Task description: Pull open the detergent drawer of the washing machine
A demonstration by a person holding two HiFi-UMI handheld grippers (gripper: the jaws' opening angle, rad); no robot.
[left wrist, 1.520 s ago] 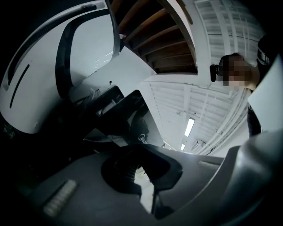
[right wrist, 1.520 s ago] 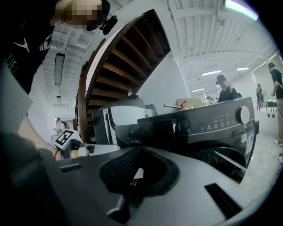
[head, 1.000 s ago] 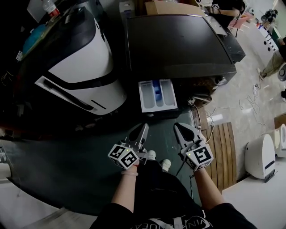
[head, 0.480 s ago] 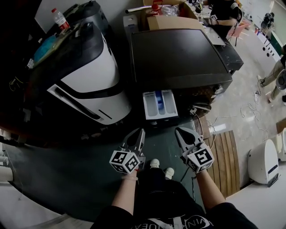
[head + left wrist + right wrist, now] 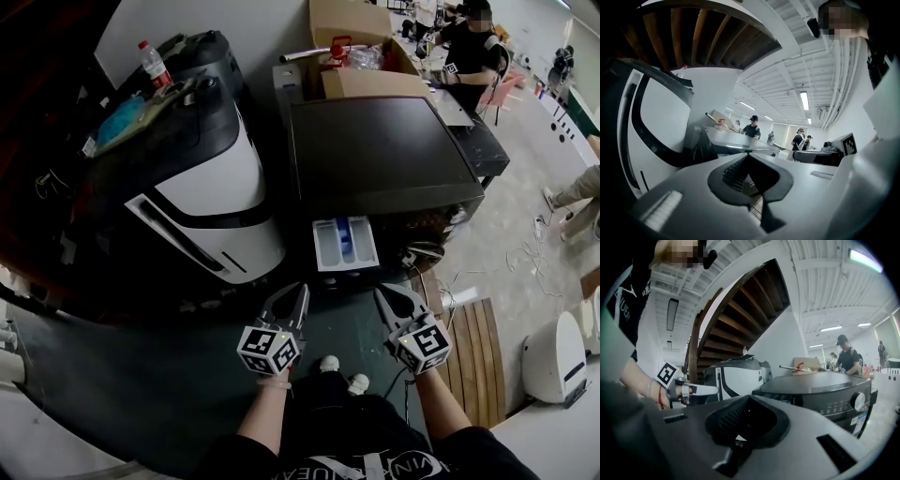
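From the head view, the white drawer (image 5: 345, 244) stands pulled out of the front of the dark washing machine (image 5: 384, 155), with its compartments showing. The left gripper (image 5: 298, 295) and the right gripper (image 5: 384, 298) hang near it and touch nothing. Along the left gripper view, the jaws are pressed together and empty. Along the right gripper view, they are together too, with nothing between. The drawer looks like light, stiff plastic that should slide easily; its front edge seems the best place to hold.

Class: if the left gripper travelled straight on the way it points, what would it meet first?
The left gripper would probably meet the open detergent drawer of the washing machine first; depth is unclear.
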